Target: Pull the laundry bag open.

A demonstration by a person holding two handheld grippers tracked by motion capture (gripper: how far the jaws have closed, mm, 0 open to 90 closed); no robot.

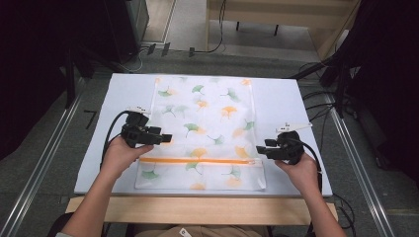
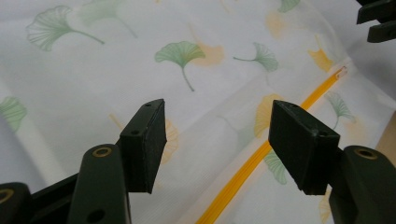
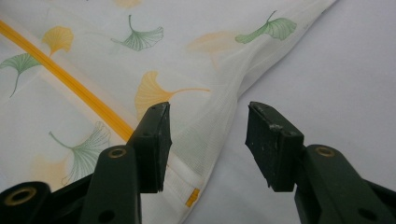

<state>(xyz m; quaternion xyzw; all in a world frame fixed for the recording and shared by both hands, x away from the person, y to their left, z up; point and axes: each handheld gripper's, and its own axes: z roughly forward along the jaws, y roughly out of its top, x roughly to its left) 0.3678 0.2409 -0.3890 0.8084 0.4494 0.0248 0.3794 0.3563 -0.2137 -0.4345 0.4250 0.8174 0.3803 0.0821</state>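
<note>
Lying flat in the middle of the white bench [image 1: 286,98] is the mesh laundry bag [image 1: 207,118], ginkgo leaves printed all over, its orange zipper [image 1: 197,160] running across near my edge; my left tool [image 1: 165,138] hovers over the bag's left border, jaws apart, nothing between them; my right tool [image 1: 262,149] sits just off the zipper's right end, jaws wide as well, gripping nothing, the bag's side edge below them.
</note>
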